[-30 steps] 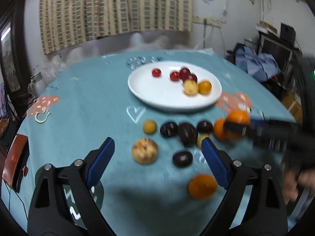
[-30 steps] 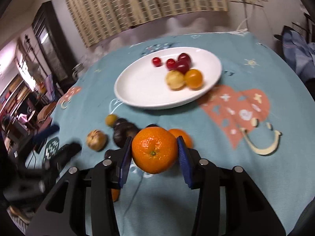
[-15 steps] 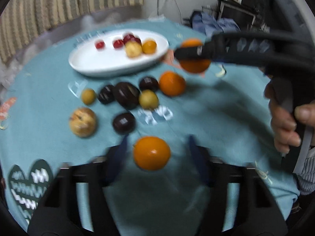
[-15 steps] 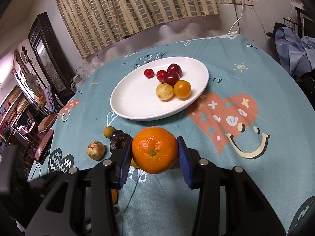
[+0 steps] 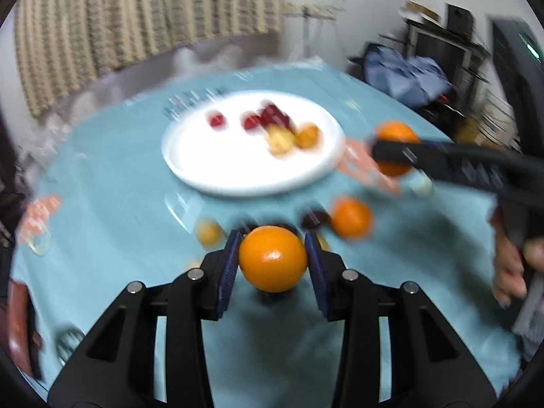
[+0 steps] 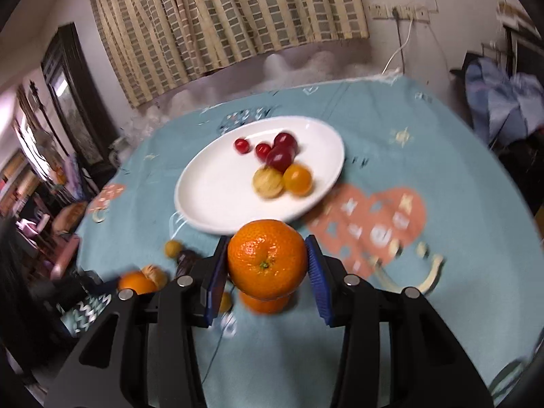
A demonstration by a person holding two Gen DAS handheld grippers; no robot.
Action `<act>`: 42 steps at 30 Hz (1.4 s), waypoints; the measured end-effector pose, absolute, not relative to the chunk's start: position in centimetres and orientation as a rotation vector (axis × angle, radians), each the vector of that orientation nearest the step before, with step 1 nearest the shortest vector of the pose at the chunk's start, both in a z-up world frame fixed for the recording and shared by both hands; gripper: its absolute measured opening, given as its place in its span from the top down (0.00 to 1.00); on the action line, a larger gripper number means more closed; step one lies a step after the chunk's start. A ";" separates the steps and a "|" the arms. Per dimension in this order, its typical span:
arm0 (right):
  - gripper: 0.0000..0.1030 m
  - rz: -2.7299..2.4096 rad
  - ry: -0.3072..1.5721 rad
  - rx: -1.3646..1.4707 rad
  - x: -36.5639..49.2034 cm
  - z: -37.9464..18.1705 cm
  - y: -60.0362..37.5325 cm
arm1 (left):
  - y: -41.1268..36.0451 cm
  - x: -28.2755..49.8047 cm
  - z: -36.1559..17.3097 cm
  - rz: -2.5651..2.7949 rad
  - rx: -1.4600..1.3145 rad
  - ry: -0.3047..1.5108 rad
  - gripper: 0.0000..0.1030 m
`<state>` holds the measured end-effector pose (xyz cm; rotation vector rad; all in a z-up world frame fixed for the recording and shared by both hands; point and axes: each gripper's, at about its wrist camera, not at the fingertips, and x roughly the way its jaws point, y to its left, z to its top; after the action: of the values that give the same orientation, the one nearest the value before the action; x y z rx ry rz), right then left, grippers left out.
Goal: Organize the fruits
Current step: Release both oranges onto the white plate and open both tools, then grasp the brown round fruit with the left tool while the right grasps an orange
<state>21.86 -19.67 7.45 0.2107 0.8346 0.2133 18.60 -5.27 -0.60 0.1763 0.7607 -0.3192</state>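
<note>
My left gripper [image 5: 273, 261] is shut on a smooth orange [image 5: 273, 257] and holds it above the teal tablecloth. My right gripper [image 6: 267, 265] is shut on a dimpled mandarin [image 6: 267, 259], held just in front of the white plate [image 6: 210, 197]. The plate [image 5: 217, 166] holds several red fruits [image 6: 280, 151], a yellow fruit [image 6: 268, 182] and a small orange one [image 6: 298, 179]. In the left wrist view the right gripper with its mandarin [image 5: 394, 136] is at the plate's right rim. Another orange [image 5: 351, 217] lies on the cloth.
A small yellow fruit [image 5: 208, 233] and dark fruits [image 6: 186, 259] lie on the cloth below the plate. The left gripper's orange [image 6: 136, 282] shows at the left in the right wrist view. Clothes and furniture [image 5: 408, 74] stand beyond the table's right edge.
My left gripper has closed on the orange that lay between its fingers and lifted it. My right gripper has carried its mandarin closer to the plate.
</note>
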 end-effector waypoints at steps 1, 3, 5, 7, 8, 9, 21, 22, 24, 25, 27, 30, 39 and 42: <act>0.57 0.210 0.842 0.202 22.9 7.6 -19.6 | -5.0 20.4 0.0 -0.301 0.155 0.757 0.61; 0.57 0.202 0.864 0.200 25.1 7.2 -19.2 | -4.3 23.9 0.4 -0.277 0.088 0.777 0.61; 0.57 0.203 0.888 0.211 26.7 6.2 -18.8 | -3.8 26.7 0.2 -0.255 0.029 0.793 0.61; 0.56 0.217 0.921 0.268 28.3 4.6 -18.3 | -3.4 28.4 -0.3 -0.241 -0.015 0.804 0.58; 0.56 0.213 0.942 0.306 29.0 3.9 -18.3 | -3.2 28.8 -0.7 -0.237 -0.025 0.808 0.53; 0.56 0.204 0.965 0.342 29.6 3.2 -18.5 | -3.1 29.5 -1.2 -0.218 -0.031 0.812 0.40; 0.32 0.181 0.844 0.301 27.9 5.7 -18.4 | 2.9 25.2 -2.3 -0.129 -0.144 0.839 0.28; 0.32 0.185 0.818 0.285 27.3 6.3 -18.3 | 3.4 24.6 -2.3 -0.115 -0.146 0.839 0.28; 0.32 0.216 0.786 0.262 25.5 7.5 -18.4 | 4.3 22.7 -2.4 -0.102 -0.148 0.834 0.28; 0.32 0.225 0.785 0.253 24.7 7.8 -18.5 | 4.5 21.7 -2.6 -0.112 -0.144 0.833 0.28; 0.30 0.226 0.774 0.269 22.5 8.0 -19.3 | 4.6 20.5 -3.1 -0.125 -0.129 0.843 0.28; 0.25 0.217 0.762 0.323 20.0 7.3 -20.6 | 3.4 19.4 -4.1 -0.155 -0.079 0.870 0.28; 0.24 0.216 0.789 0.277 19.7 6.9 -20.1 | 1.1 19.8 -6.2 -0.120 0.052 0.884 0.28; 0.24 0.199 0.832 0.203 19.9 6.0 -19.1 | 0.5 19.6 -6.4 -0.111 0.093 0.878 0.32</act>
<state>19.93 -19.14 6.03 0.2027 0.8320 0.1989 19.61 0.52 -6.39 0.0930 0.8776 -0.1110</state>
